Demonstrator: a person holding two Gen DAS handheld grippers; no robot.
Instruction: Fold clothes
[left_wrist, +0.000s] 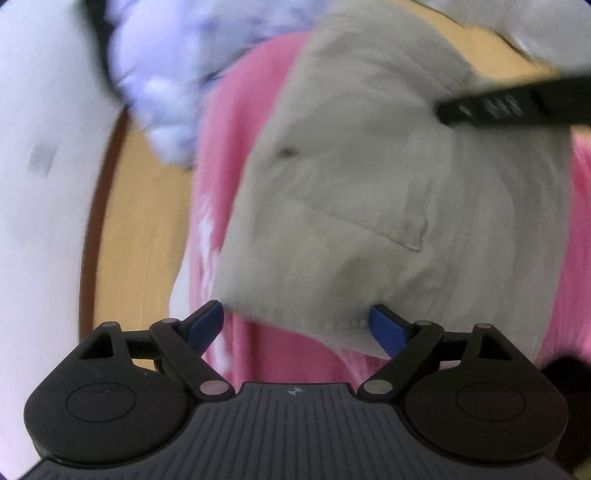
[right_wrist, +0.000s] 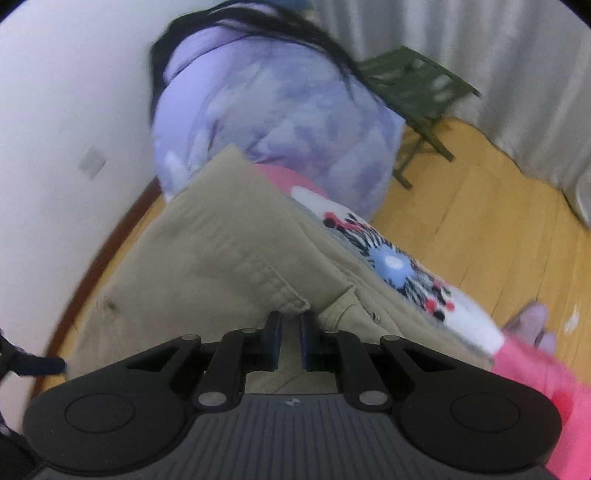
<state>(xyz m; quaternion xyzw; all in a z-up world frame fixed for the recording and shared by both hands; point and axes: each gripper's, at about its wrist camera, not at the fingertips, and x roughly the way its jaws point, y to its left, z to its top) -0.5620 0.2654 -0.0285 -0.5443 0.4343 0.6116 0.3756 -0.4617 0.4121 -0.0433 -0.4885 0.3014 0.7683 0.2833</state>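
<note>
Beige trousers (right_wrist: 229, 251) on the pink garment (left_wrist: 240, 192): right tongs (right_wrist: 289, 341) pinch them, left tongs (left_wrist: 297, 325) stand wide and empty, next should grip the hem.

No legible text or labels anywhere.

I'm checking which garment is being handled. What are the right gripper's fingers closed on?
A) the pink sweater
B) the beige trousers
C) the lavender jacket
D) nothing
B: the right gripper has its fingers pinched together on a seam fold of the beige trousers, which lie over the pink sweater.
</note>
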